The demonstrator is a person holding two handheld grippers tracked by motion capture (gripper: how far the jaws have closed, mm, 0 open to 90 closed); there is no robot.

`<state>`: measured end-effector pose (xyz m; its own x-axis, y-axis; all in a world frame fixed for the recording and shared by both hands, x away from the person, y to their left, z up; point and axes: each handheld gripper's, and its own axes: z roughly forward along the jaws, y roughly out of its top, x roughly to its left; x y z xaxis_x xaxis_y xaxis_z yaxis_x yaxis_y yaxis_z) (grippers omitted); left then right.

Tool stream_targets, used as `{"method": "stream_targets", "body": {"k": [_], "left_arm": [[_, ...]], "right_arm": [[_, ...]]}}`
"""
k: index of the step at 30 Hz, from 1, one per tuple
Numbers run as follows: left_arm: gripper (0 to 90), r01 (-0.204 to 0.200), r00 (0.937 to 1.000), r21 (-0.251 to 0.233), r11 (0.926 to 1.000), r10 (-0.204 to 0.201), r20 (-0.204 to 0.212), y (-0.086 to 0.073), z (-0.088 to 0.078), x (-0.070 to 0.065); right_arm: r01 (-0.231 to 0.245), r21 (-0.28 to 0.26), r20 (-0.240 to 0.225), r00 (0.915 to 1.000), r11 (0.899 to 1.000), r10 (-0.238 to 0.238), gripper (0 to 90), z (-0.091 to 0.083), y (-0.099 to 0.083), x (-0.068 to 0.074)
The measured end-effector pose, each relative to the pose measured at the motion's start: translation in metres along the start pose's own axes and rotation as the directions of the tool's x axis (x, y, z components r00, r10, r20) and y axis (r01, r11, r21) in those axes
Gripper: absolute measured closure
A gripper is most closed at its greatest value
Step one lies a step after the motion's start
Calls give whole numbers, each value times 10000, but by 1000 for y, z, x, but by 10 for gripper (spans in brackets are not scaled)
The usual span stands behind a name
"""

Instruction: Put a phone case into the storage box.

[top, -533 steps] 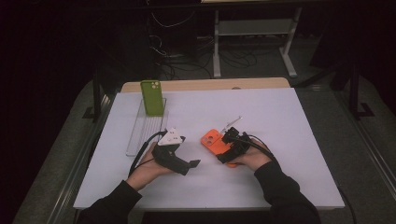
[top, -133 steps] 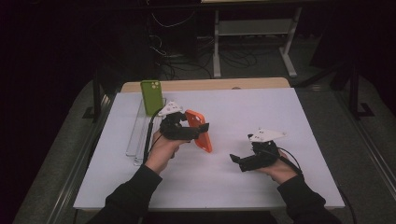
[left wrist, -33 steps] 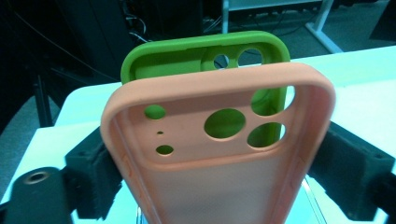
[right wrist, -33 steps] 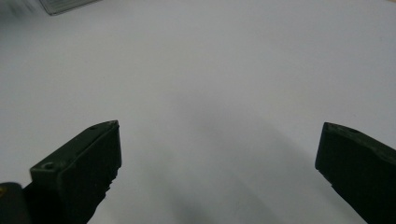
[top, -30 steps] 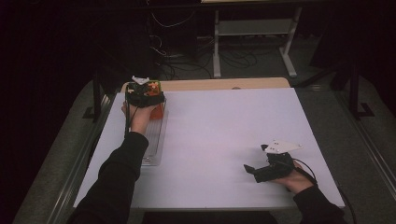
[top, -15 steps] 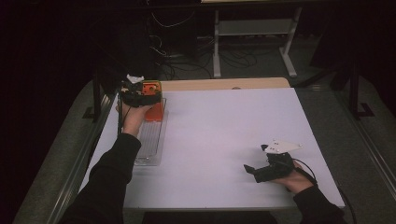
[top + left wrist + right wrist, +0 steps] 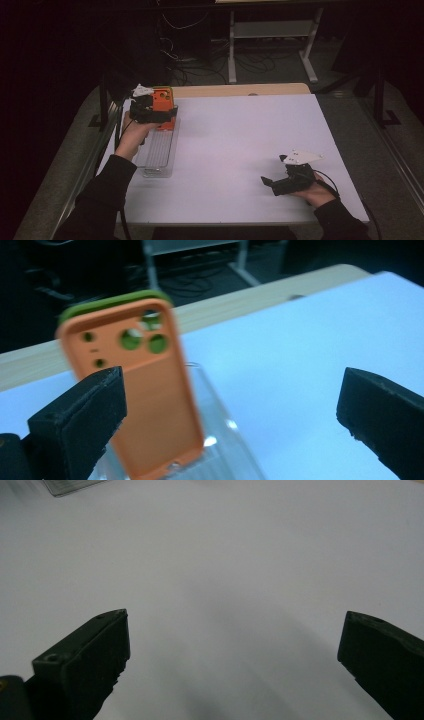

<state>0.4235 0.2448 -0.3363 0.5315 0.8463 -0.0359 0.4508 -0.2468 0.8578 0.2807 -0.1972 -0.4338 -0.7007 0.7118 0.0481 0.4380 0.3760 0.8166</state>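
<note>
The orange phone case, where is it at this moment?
The orange case stands upright at the far end of the clear rack on the table's left side, against a green case, just ahead of the open left gripper.

Left gripper [image 7: 167, 114] jaws opened, released orange phone case [image 7: 135, 385] in clear rack [image 7: 157, 152], drawing back.

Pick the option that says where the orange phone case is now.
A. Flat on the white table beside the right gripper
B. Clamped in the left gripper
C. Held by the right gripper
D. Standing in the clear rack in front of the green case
D: the orange phone case stands upright in the clear rack, against the green case, with the left gripper open and clear of it.
</note>
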Motion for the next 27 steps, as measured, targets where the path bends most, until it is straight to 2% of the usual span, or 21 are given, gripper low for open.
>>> {"method": "stream_targets", "body": {"k": [3,6,10,13,16,20,27], "left_arm": [[0,-258,9982,-171,9995,267,534,-2,-9,-10],[0,-596,9927,-210,9980,615,1037,-8,-19,-21],[0,-1138,9809,-162,9934,1149,1572,-19,-31,-31],[0,-1275,9731,-124,9918,1275,1920,-31,-38,-38],[0,-1500,9626,35,9887,1453,2285,-44,-43,-43],[0,-1721,9559,93,9850,1647,2431,-60,-49,-49],[0,-1996,9412,-16,9799,1921,2779,-82,-54,-55]], "right_arm": [[-16,-8,-4,10000,10000,16,0,0,0,0],[-38,7,-58,10000,10000,38,0,-1,0,1],[51,-80,-54,10000,10000,-51,0,-2,2,1],[0,85,-64,10000,10000,0,0,-3,3,2],[112,-130,-67,9999,9999,-113,0,-6,6,1],[132,-465,-120,9998,9988,-138,0,-11,11,1],[241,-639,-147,9996,9977,-251,0,-17,19,1]]}}
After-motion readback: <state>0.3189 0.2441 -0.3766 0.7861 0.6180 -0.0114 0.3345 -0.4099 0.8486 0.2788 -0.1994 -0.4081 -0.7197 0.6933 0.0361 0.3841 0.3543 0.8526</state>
